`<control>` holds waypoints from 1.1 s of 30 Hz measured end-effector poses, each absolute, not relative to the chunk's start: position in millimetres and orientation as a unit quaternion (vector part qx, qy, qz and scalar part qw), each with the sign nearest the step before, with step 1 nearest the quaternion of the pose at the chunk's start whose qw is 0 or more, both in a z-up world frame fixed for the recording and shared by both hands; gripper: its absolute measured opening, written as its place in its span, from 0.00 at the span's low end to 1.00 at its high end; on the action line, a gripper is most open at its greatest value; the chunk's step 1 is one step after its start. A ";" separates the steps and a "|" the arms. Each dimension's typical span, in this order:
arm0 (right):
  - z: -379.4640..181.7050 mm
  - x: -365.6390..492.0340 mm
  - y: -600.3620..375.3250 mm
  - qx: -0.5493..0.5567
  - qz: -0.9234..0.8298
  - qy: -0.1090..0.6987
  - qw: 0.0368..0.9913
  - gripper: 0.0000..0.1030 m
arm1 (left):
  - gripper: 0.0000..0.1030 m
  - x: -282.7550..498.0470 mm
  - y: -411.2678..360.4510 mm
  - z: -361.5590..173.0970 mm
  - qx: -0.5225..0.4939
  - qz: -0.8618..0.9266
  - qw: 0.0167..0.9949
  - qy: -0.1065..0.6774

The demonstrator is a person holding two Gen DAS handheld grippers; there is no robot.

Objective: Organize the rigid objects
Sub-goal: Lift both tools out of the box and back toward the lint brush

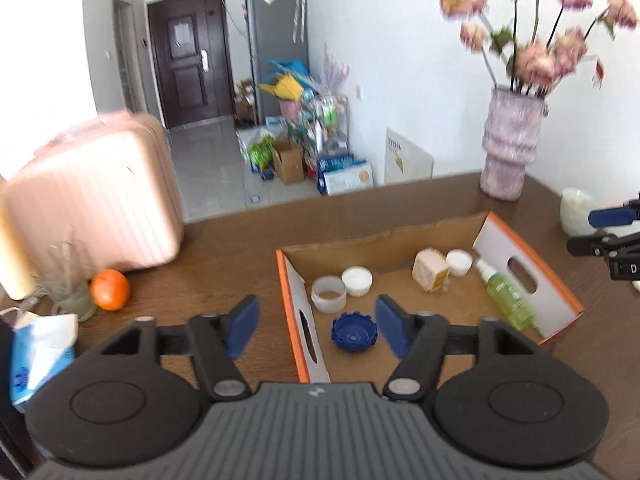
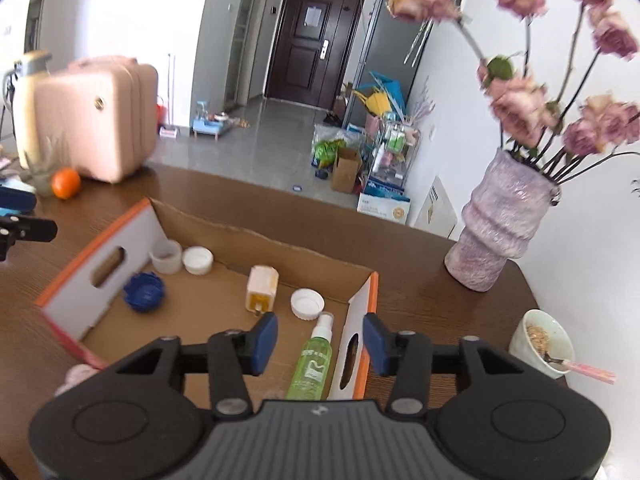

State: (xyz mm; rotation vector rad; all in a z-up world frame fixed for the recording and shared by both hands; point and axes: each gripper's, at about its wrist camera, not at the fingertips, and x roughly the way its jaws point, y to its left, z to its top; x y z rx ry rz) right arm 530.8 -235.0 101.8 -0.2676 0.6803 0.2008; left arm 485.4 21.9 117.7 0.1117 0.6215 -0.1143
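An open cardboard box (image 1: 400,236) (image 2: 264,236) with orange-edged white ends sits on the brown table. It holds a blue cap (image 1: 354,331) (image 2: 143,286), a white cup-like cap (image 1: 329,293) (image 2: 166,256), two white lids (image 1: 357,280) (image 1: 459,263) (image 2: 197,259) (image 2: 307,303), a cream plug block (image 1: 430,275) (image 2: 261,287) and a green spray bottle (image 1: 507,295) (image 2: 312,364). My left gripper (image 1: 318,326) is open and empty above the box's left end. My right gripper (image 2: 320,344) is open and empty above the box's right end and the bottle.
A pink suitcase (image 1: 96,196) (image 2: 96,116), an orange (image 1: 109,289) (image 2: 66,183) and a tissue pack (image 1: 38,356) stand at the left. A flower vase (image 1: 510,144) (image 2: 500,220) and a cup of food (image 2: 544,342) stand at the right.
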 end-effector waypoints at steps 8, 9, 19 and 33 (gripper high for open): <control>157.0 461.1 -243.4 -0.113 0.107 0.280 0.947 0.58 | 0.89 403.8 24.2 165.3 0.048 -0.042 0.968 0.242; 163.7 451.5 -244.0 -0.111 0.110 0.273 0.949 0.60 | 0.92 394.4 24.6 169.1 0.045 -0.039 0.970 0.234; 200.6 365.7 -255.1 -0.067 0.133 0.187 0.971 0.77 | 1.00 294.3 32.7 193.7 0.008 -0.009 0.989 0.147; 162.9 241.6 -277.3 -0.002 0.160 0.094 0.983 0.94 | 1.00 163.7 45.4 152.9 0.003 0.031 0.997 0.065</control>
